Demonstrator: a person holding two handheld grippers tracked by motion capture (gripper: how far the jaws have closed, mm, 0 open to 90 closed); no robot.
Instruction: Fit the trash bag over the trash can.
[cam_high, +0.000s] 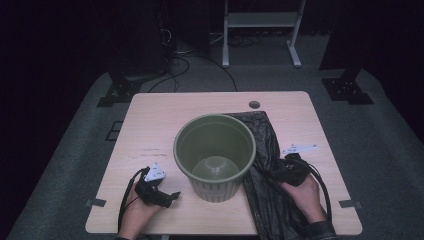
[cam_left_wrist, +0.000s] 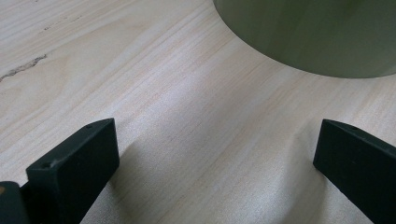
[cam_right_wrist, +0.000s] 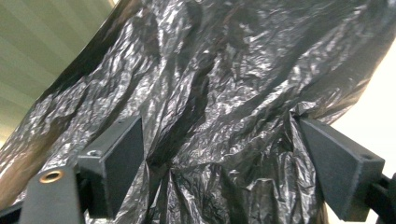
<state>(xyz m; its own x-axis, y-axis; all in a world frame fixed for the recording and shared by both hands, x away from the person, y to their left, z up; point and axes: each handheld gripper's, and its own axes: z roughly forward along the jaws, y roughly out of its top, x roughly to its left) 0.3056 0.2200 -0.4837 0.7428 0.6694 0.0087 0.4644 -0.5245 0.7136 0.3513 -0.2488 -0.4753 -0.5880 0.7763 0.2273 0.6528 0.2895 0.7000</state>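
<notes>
In the high view, a round olive-green plastic bin (cam_high: 215, 155) stands upright in the middle of the pale wooden surface (cam_high: 150, 120). A crumpled black plastic bag (cam_high: 265, 170) lies just beside it on the right, touching its side. The right gripper (cam_high: 287, 167) rests on the bag, and the left gripper (cam_high: 167, 197) lies near the bin's base. In the left gripper view, the jaws stand wide apart over bare wood, holding nothing. In the right gripper view, the jaws stand wide open, with the wrinkled bag (cam_right_wrist: 224, 93) between them.
</notes>
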